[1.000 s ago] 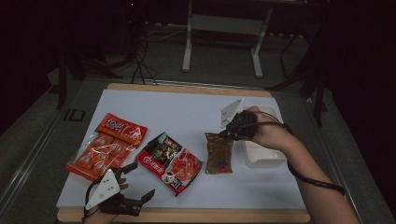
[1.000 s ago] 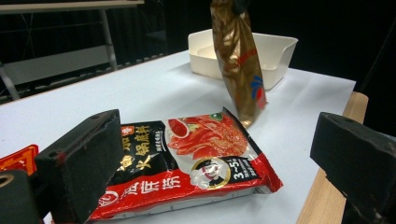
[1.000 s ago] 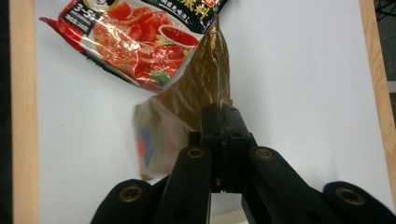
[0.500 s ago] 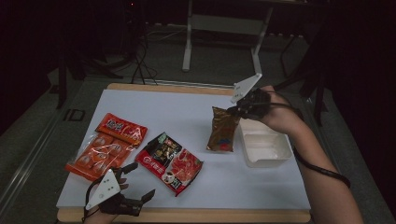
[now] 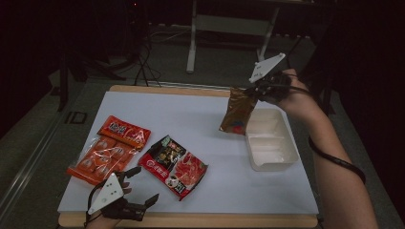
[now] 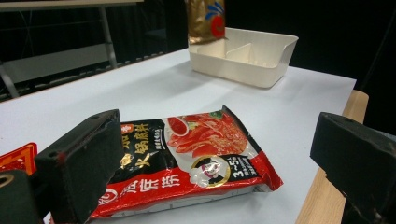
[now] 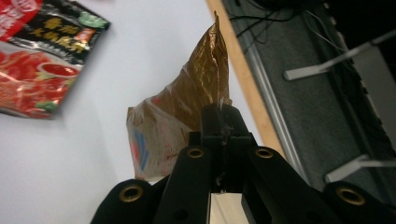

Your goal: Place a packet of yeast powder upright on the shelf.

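A gold-brown snack packet (image 5: 237, 112) hangs in the air over the near-left corner of the white divided tray (image 5: 272, 143), pinched by its top corner in my right gripper (image 5: 258, 90), which is shut on it. From the right gripper view the packet (image 7: 187, 102) dangles below the closed jaw tips (image 7: 220, 114). My left gripper (image 5: 138, 188) rests at the table's front-left edge, open, with nothing between its jaws. Just beyond it lies a red-and-black noodle packet (image 6: 196, 154), flat on the white mat.
An orange packet (image 5: 110, 149) lies at the left beside the red-and-black packet (image 5: 174, 164). The tray (image 6: 261, 65) has inner dividers and holds nothing that I can see. The wooden table edge (image 5: 191, 220) runs along the front; a stand's legs (image 5: 193, 47) sit on the floor behind.
My right gripper has lifted the gold-brown packet off the mat and carried it up and toward the far right, above the tray's corner. The left gripper has stayed put.
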The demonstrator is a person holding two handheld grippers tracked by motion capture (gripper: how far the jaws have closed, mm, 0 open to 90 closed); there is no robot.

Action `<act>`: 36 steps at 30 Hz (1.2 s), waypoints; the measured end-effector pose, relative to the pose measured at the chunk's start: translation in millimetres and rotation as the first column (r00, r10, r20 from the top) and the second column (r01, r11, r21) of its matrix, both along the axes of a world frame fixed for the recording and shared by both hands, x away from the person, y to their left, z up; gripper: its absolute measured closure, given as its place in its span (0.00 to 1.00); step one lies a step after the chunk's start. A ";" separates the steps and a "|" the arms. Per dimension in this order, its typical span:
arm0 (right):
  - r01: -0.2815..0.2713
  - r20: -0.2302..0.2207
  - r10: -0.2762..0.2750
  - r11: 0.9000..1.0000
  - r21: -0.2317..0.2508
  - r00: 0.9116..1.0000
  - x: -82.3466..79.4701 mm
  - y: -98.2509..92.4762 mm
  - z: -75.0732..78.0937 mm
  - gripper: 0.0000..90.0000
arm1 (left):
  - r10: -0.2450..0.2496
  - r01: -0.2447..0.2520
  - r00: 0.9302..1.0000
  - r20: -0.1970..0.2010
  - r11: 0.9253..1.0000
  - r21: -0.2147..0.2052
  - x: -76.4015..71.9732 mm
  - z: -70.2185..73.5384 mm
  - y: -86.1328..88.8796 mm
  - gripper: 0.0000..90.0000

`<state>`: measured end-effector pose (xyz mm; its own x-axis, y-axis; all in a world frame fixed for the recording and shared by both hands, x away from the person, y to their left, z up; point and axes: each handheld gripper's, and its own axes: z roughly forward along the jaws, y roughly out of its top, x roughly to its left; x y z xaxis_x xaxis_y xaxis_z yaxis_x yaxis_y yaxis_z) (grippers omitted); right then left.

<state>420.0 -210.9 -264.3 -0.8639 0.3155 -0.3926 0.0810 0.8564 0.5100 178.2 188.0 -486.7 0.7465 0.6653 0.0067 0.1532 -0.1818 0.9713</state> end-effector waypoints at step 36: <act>0.277 0.082 -0.275 0.961 -0.012 0.958 62.2 -70.7 -26.8 1.00 | -0.005 0.005 1.000 -0.016 1.000 -0.007 -0.8 -1.9 -0.3 0.04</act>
<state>482.3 -281.6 -291.1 -0.7103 0.5275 -0.4661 0.2760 0.8178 0.5050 177.4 187.7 -488.6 0.7499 0.6615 -0.0097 0.1676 -0.1758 0.9701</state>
